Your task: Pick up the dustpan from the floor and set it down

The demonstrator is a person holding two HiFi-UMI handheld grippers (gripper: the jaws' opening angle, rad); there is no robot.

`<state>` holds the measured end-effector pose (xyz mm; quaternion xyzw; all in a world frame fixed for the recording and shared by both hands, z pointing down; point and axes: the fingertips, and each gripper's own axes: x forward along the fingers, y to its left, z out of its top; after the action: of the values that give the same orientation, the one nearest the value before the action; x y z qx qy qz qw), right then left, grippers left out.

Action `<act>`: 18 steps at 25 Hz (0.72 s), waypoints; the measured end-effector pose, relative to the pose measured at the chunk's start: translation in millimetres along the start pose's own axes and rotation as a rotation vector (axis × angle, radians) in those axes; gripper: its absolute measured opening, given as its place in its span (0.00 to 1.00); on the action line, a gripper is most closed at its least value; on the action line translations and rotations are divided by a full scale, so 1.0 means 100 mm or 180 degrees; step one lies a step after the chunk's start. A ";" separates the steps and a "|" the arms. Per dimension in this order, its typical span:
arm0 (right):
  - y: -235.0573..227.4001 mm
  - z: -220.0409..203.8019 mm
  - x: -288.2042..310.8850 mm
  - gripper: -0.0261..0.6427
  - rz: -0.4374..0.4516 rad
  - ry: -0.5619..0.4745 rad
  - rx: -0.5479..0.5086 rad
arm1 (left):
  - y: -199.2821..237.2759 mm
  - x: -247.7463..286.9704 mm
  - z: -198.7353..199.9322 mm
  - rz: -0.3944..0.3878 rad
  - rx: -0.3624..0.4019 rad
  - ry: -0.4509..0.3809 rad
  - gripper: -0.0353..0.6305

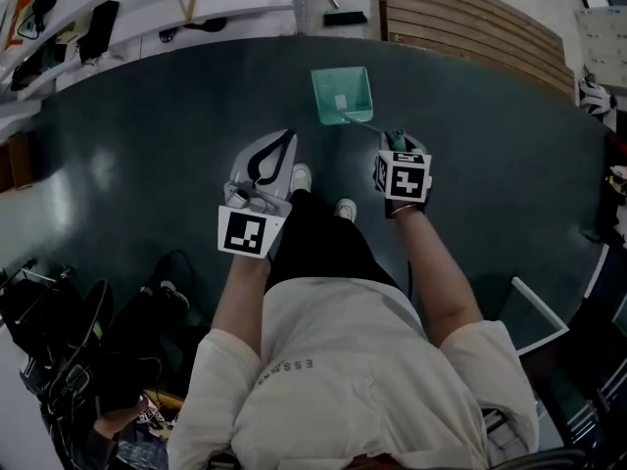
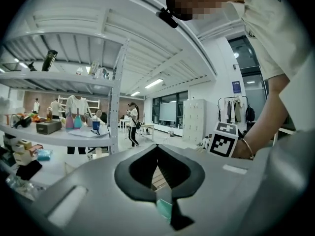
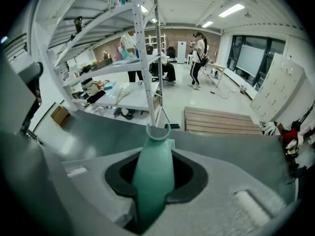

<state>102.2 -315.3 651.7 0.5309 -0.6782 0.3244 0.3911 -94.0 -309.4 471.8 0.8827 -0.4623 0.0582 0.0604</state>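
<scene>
Dustpan [image 1: 342,95] clamped by its green handle in right gripper [image 1: 395,143] (left gripper [image 1: 284,143] pinched shut on nothing), pan low over dark floor [image 1: 147,145] ahead of shoes [image 1: 301,177], likely mid set-down, next needing pan laid flat before easing grip.

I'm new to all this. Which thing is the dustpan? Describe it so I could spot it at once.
From the head view, find the wide dark floor, with the slatted wooden platform at its far edge. Between that platform and the person's white shoes is the dustpan. It is the only teal thing there, a square scoop whose slim handle runs into the right gripper.
</scene>
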 end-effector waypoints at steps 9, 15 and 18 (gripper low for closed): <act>0.18 -0.14 0.94 0.15 -0.0134 0.0226 0.0090 | 0.35 0.23 -0.60 -0.0034 -0.0176 0.0160 0.08; 0.22 -0.26 1.21 0.15 -0.0264 0.0252 0.0202 | 0.40 0.33 -0.87 -0.0099 -0.0259 0.0331 0.08; 0.30 -0.28 1.24 0.15 -0.0262 0.0222 0.0192 | 0.45 0.33 -0.97 -0.0085 -0.0357 0.0390 0.08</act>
<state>62.1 -342.9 772.8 0.5582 -0.6317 0.3466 0.4114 -117.3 -345.8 575.3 0.8788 -0.4485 0.0854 0.1388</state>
